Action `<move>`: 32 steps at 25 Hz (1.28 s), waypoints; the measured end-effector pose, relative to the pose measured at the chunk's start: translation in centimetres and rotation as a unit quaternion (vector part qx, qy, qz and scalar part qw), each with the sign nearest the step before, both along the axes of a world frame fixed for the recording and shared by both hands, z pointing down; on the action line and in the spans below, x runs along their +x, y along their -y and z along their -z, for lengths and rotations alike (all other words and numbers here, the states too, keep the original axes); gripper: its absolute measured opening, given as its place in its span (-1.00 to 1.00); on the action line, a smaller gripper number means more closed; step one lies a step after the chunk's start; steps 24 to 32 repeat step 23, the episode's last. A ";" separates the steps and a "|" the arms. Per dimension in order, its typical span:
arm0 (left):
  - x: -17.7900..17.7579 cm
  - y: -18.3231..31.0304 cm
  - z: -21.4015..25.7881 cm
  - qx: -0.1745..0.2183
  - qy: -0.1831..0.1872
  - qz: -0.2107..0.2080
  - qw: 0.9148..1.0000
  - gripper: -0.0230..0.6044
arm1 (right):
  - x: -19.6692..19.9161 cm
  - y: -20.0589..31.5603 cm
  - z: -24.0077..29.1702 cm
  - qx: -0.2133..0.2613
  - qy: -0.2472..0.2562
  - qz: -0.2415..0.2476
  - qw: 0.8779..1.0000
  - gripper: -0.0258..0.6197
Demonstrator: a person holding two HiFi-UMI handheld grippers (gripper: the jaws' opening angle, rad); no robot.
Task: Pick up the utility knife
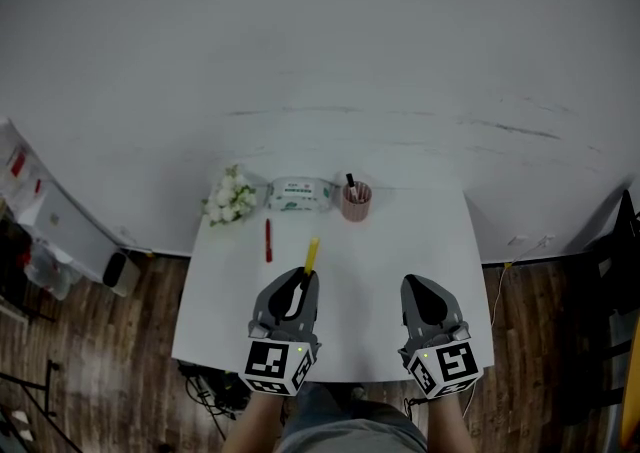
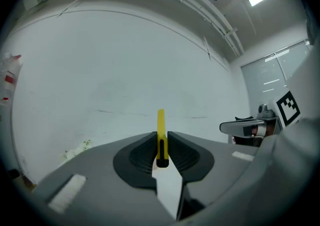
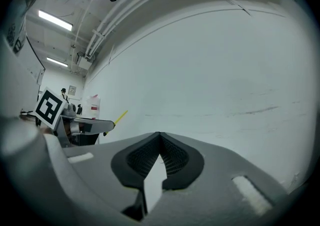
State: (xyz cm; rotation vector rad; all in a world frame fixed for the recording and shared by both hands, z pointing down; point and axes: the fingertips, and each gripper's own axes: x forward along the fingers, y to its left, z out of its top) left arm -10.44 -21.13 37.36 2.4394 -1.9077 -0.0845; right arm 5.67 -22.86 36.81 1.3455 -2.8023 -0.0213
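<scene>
L gripper (image 1: pixel 304 279) has its fingers (image 2: pixel 141 154) clenched on the utility knife (image 2: pixel 160 129). The yellow body is pinched edge-on between the ribbed pads, black end sitting back in the grip, the rest sticking straight out fwd. In the left gripper view there's only pale wall behind it. From the head view the knife's yellow tip pokes out past the fingertips toward the back of the bench (image 1: pixel 400 241), over the L-centre part of the top.

R gripper (image 1: pixel 416 287) is beside it, well apart, near the front R of the bench. Its fingers (image 3: pixel 176 156) are pressed together w/ nothing between them (the tips meet in the right gripper view).

Other stuff on the bench: a red pen (image 1: pixel 268 239) lying just L of the knife's tip. Along the back edge are a bunch of white flowers (image 1: pixel 230 199), a wipes pack (image 1: pixel 298 194) and a pink cup (image 1: pixel 356 201) w/ dark things standing in it.
</scene>
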 end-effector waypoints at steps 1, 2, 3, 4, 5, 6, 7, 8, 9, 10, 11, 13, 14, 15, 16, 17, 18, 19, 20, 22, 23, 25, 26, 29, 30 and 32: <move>0.0 -0.1 0.0 0.001 -0.001 0.001 1.000 -0.66 | 0.0 -0.1 0.0 0.001 0.001 0.002 1.000 -0.92; 0.0 -0.2 0.1 0.002 -0.002 0.001 1.000 -0.66 | 0.0 -0.2 -0.1 0.001 0.003 0.003 1.000 -0.92; 0.0 -0.3 0.2 0.003 -0.003 0.001 1.000 -0.66 | 0.0 -0.2 -0.1 0.001 0.005 0.003 1.000 -0.92; 0.1 -0.4 0.2 0.004 -0.004 0.001 1.000 -0.66 | 0.1 -0.2 -0.1 0.001 0.006 0.002 1.000 -0.92; 0.1 -0.5 0.3 0.005 -0.006 0.000 1.000 -0.66 | 0.1 -0.3 0.0 0.001 0.005 0.001 1.000 -0.92; 0.1 -0.6 0.3 0.006 -0.006 0.000 1.000 -0.66 | 0.0 -0.4 0.1 0.001 0.005 0.001 1.000 -0.92; 0.1 -0.7 0.4 0.007 -0.007 0.000 1.000 -0.66 | 0.0 -0.4 0.2 0.001 0.005 0.002 1.000 -0.92; 0.1 -0.8 0.4 0.007 -0.007 0.000 1.000 -0.66 | 0.0 -0.5 0.2 0.001 0.006 0.002 1.000 -0.92; 0.1 -0.9 0.5 0.008 -0.007 0.000 1.000 -0.66 | -0.1 -0.5 0.3 0.001 0.007 0.003 1.000 -0.92; 0.1 -0.9 0.5 0.009 -0.007 0.000 1.000 -0.66 | -0.1 -0.5 0.3 0.001 0.008 0.004 1.000 -0.92; 0.1 -1.0 0.6 0.009 -0.008 0.000 1.000 -0.66 | -0.2 -0.5 0.3 0.001 0.007 0.004 1.000 -0.92; 0.1 -0.9 0.6 0.010 -0.009 -0.001 1.000 -0.66 | -0.3 -0.5 0.3 0.000 0.006 0.005 1.000 -0.92; 0.1 -0.9 0.6 0.010 -0.009 -0.001 1.000 -0.66 | -0.3 -0.4 0.2 0.000 0.007 0.005 1.000 -0.92; 0.2 -0.9 0.5 0.010 -0.009 -0.002 1.000 -0.66 | -0.3 -0.4 0.2 -0.001 0.008 0.005 1.000 -0.92; 0.2 -0.9 0.5 0.010 -0.010 -0.003 1.000 -0.66 | -0.2 -0.4 0.1 -0.001 0.008 0.005 1.000 -0.92; 0.3 -0.9 0.5 0.010 -0.011 -0.004 1.000 -0.66 | -0.2 -0.4 0.1 -0.001 0.008 0.005 1.000 -0.92; 0.3 -0.8 0.5 0.011 -0.011 -0.005 1.000 -0.66 | -0.2 -0.3 0.2 -0.001 0.007 0.004 1.000 -0.92; 0.3 -0.8 0.5 0.011 -0.012 -0.005 1.000 -0.66 | -0.3 -0.3 0.2 -0.001 0.006 0.003 1.000 -0.92; 0.3 -0.7 0.6 0.011 -0.012 -0.006 1.000 -0.66 | -0.3 -0.2 0.2 -0.001 0.006 0.003 1.000 -0.92; 0.3 -0.4 0.6 0.011 -0.011 -0.007 1.000 -0.66 | -0.3 0.0 0.2 -0.001 0.006 0.003 1.000 -0.92; 0.3 -0.3 0.6 0.010 -0.011 -0.008 1.000 -0.66 | -0.3 0.2 0.1 -0.001 0.007 0.003 1.000 -0.92; 0.3 -0.3 0.6 0.010 -0.011 -0.008 1.000 -0.66 | -0.3 0.2 0.1 -0.001 0.007 0.003 1.000 -0.92; 0.3 -0.3 0.6 0.010 -0.011 -0.008 1.000 -0.66 | -0.3 0.2 0.1 -0.001 0.007 0.003 1.000 -0.92; 0.3 -0.3 0.6 0.010 -0.011 -0.008 1.000 -0.66 | -0.3 0.2 0.1 -0.001 0.007 0.003 1.000 -0.92; 0.3 -0.3 0.6 0.010 -0.011 -0.008 1.000 -0.66 | -0.3 0.2 0.1 -0.001 0.007 0.003 1.000 -0.92; 0.3 -0.3 0.6 0.010 -0.011 -0.008 1.000 -0.66 | -0.3 0.2 0.1 -0.001 0.007 0.003 1.000 -0.92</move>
